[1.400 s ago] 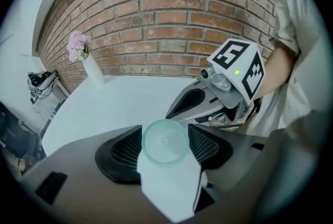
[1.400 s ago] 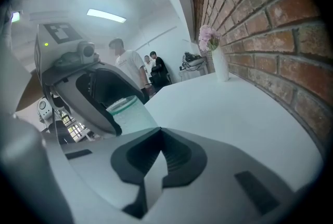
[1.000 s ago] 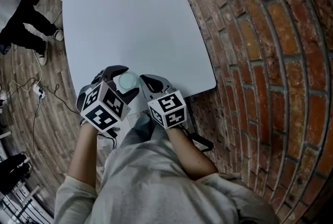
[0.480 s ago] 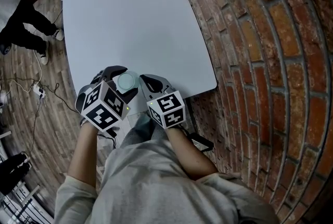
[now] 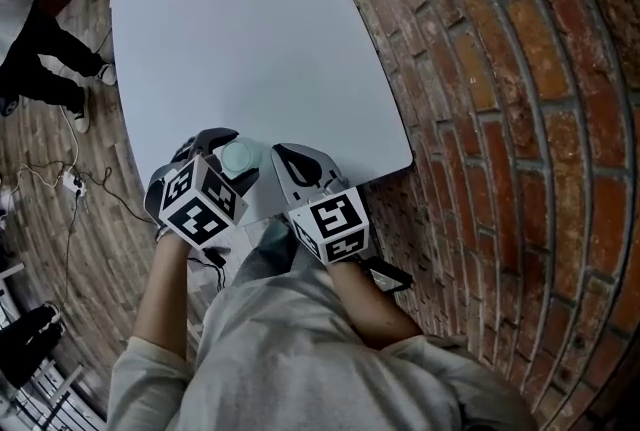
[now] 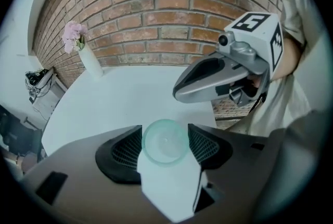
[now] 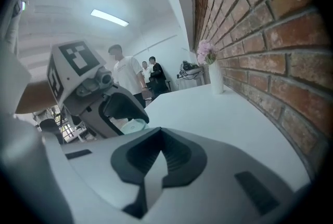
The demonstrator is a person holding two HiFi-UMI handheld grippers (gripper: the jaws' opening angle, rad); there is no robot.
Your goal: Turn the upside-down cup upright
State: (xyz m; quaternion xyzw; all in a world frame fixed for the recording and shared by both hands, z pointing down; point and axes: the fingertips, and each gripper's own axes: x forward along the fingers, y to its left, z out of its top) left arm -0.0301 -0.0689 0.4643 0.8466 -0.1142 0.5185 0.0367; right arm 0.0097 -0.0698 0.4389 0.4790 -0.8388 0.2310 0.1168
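Cup: pale-green translucent plastic, round, base-like end up, axis approx vertical, at counter near edge. Left gripper jaws clamp its sides. Right gripper jaws closed, empty.

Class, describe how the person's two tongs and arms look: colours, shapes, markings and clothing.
Both the left tongs and right tongs have smooth grey shells with black ribbed pads. Each carries a white cube bearing black square markers. The person wears a pale grey top; its sleeves leave the forearms bare.
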